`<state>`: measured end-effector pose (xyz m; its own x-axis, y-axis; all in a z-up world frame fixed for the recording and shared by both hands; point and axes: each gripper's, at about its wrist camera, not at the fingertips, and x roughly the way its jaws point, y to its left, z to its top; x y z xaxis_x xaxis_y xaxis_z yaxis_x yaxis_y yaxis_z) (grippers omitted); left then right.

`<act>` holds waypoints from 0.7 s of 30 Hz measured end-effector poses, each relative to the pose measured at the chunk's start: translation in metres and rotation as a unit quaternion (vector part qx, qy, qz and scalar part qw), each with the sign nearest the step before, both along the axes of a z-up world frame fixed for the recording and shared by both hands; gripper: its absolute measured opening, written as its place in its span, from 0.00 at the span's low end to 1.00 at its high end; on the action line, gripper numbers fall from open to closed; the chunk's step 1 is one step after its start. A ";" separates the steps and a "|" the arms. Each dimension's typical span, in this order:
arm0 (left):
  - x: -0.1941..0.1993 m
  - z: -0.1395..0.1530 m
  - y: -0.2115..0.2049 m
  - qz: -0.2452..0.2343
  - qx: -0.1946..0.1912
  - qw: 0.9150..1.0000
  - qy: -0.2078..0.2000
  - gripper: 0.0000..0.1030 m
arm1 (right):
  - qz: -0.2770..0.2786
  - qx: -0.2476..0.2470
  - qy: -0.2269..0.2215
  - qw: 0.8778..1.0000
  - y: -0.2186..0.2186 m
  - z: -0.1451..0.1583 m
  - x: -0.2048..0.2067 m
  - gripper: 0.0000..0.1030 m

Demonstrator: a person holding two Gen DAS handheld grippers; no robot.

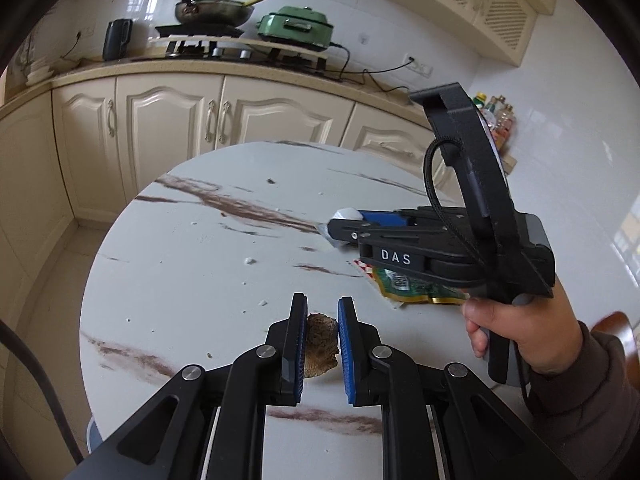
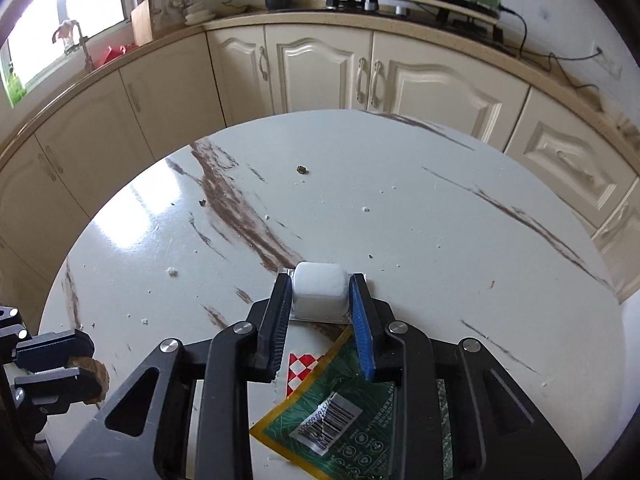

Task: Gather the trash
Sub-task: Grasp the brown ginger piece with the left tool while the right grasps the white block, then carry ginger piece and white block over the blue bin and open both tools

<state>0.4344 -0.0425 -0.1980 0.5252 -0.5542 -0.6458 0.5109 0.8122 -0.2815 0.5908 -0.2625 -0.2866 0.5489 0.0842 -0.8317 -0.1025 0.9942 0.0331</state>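
Observation:
My left gripper (image 1: 322, 312) is shut on a brown dried peel scrap (image 1: 319, 344) just above the round marble table (image 1: 200, 264). My right gripper (image 2: 320, 288) is shut on a small white plastic cup (image 2: 318, 290) with a foil rim, over the table's middle. It shows in the left wrist view (image 1: 340, 226) at the right, the cup (image 1: 347, 214) at its tip. A green snack wrapper (image 2: 340, 424) with a red-checked corner and barcode lies flat under the right gripper; it also shows in the left wrist view (image 1: 412, 286). The left gripper with the scrap (image 2: 94, 380) appears at lower left in the right wrist view.
Small crumbs (image 2: 172, 271) and a dark bit (image 2: 301, 169) are scattered on the table. Cream cabinets (image 2: 320, 68) curve behind it, with a counter carrying a stove, a pan (image 1: 214, 10), a green cooker (image 1: 296, 26) and a black kettle (image 1: 117, 39).

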 end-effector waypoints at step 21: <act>-0.081 0.065 0.044 0.020 -0.042 0.997 -0.065 0.11 | 0.023 0.049 -0.079 0.995 0.015 0.085 -0.077 0.27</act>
